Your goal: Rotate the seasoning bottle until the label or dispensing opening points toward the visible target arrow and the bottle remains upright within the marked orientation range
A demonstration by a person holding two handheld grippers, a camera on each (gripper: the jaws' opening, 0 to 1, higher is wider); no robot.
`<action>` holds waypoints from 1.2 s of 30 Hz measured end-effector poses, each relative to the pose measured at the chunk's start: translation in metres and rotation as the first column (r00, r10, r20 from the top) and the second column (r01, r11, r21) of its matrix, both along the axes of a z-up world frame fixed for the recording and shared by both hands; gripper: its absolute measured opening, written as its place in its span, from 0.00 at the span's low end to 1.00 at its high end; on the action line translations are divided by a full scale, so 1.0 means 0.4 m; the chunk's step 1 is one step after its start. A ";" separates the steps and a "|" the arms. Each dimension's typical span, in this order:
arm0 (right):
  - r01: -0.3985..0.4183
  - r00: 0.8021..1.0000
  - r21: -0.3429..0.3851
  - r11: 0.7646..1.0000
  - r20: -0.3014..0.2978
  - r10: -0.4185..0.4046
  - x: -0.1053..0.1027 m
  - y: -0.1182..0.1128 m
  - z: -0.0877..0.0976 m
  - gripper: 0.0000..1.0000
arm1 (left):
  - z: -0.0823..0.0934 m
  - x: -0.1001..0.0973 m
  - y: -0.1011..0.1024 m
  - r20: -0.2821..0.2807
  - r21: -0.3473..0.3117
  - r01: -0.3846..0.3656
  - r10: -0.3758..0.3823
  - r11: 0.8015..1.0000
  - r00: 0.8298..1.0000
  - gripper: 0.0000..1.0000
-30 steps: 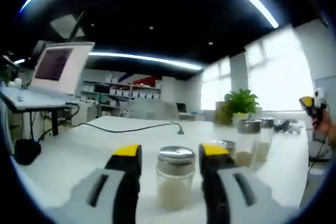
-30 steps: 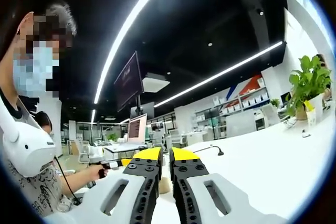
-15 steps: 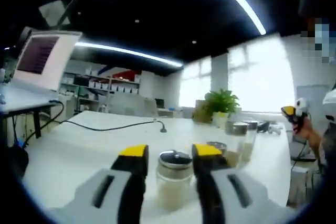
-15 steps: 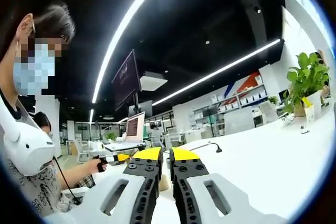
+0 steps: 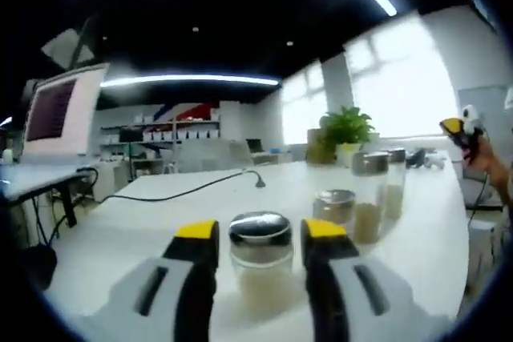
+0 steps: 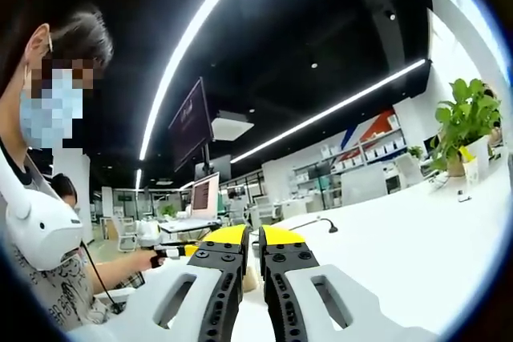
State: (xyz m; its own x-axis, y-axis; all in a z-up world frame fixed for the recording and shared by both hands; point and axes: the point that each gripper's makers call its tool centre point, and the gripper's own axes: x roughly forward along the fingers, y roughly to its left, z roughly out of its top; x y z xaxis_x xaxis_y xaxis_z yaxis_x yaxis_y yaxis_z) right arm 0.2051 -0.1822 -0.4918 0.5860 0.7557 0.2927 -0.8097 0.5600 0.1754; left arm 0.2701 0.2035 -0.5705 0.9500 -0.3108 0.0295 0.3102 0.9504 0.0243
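Presently the left gripper (image 5: 260,234) brackets the upright seasoning bottle (image 5: 260,266) near the table's (image 5: 144,222) edge, contact undeterminable; right gripper (image 6: 247,236) jaws nearly closed, empty.

Bottle (image 5: 260,266) base hidden btwn tool (image 5: 260,238) jaws

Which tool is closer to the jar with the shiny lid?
Left. The left tool has the jar between its two jaws. The right tool is closed with nothing in it, raised off to the side, away from the jar.
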 end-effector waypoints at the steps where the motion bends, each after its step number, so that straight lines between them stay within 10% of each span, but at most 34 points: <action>1: 0.000 1.000 0.000 1.000 -0.003 0.000 0.001 0.001 -0.003 0.03 | 0.003 -0.001 0.002 -0.001 -0.005 0.010 -0.010 1.000 1.000 0.35; 10: -0.009 1.000 -0.014 1.000 -0.023 0.009 0.016 0.016 -0.016 0.03 | 0.000 -0.014 -0.031 -0.002 -0.007 0.238 -0.238 0.971 0.971 0.33; 29: -0.172 0.985 0.047 0.984 -0.009 0.172 0.042 0.191 0.006 0.04 | -0.013 -0.019 -0.063 -0.087 -0.053 0.679 -0.681 0.732 0.727 0.33; 33: -0.182 0.983 0.060 0.981 0.011 0.181 0.039 0.208 0.008 0.05 | 0.000 -0.011 -0.044 -0.054 -0.099 0.643 -0.650 0.759 0.758 0.41; 36: -0.177 0.984 0.059 0.982 0.008 0.177 0.050 0.212 -0.004 0.05 | -0.004 0.001 -0.033 -0.092 -0.144 0.531 -0.546 0.835 0.833 0.58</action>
State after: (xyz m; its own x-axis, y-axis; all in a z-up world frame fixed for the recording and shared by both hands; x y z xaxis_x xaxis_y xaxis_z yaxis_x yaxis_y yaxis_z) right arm 0.2252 -0.0973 -0.4933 0.4435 0.8287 0.3414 -0.8957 0.3960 0.2022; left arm 0.2707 0.1904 -0.5720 0.6305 -0.7761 -0.0133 0.7672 0.6257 -0.1413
